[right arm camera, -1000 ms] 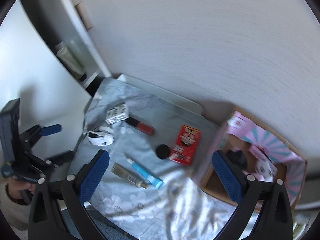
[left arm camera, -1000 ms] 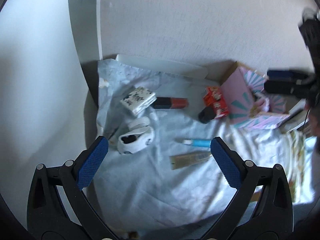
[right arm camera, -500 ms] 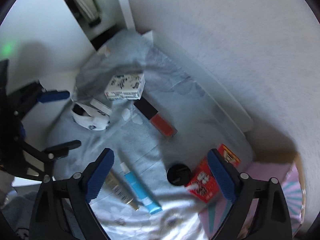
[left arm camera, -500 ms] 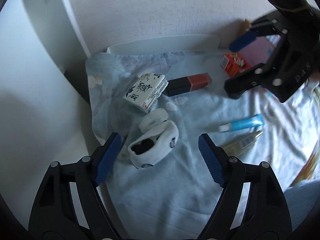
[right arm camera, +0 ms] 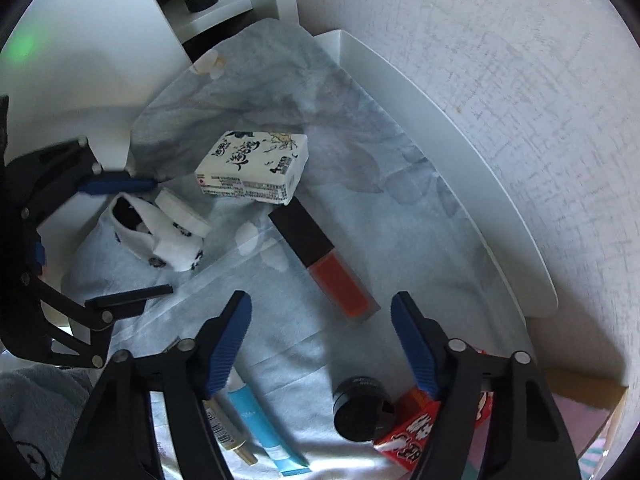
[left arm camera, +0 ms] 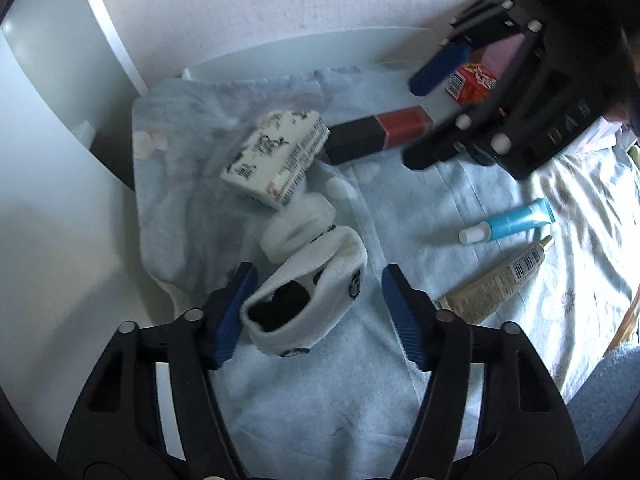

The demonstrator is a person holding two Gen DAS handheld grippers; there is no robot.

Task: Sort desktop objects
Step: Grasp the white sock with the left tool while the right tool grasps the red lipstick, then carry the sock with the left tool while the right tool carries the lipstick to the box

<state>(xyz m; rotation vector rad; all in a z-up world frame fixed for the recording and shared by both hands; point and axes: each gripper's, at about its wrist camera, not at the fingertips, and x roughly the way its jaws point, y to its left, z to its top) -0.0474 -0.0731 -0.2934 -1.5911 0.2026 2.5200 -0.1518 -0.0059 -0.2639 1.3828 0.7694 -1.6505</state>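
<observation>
Both grippers open over the blue cloth; nothing held.

Left gripper [left arm camera: 316, 304]: jaws spread wide, straddling the rolled white sock [left arm camera: 308, 300] near the cloth's [left arm camera: 320, 400] left edge; the left pad looks very close to the sock, contact cannot be told. Right gripper [right arm camera: 322, 340]: jaws wide apart, empty, hovering above the red lip-gloss tube [right arm camera: 324, 260] with its black cap. White box [right arm camera: 254, 166] with black brush-style Chinese characters, a barcode and fine print on its side, too small to read, lies just beside the sock and the tube's cap end. Toward the cloth's near edge: a blue tube [right arm camera: 264, 432] with white cap and a beige tube [right arm camera: 224, 432] with barcode, side by side. Black round jar [right arm camera: 360, 408] touches a red carton [right arm camera: 416, 436] with white lettering, unreadable. Raised letters on the right gripper's body, seen from the left wrist, not legible.
</observation>
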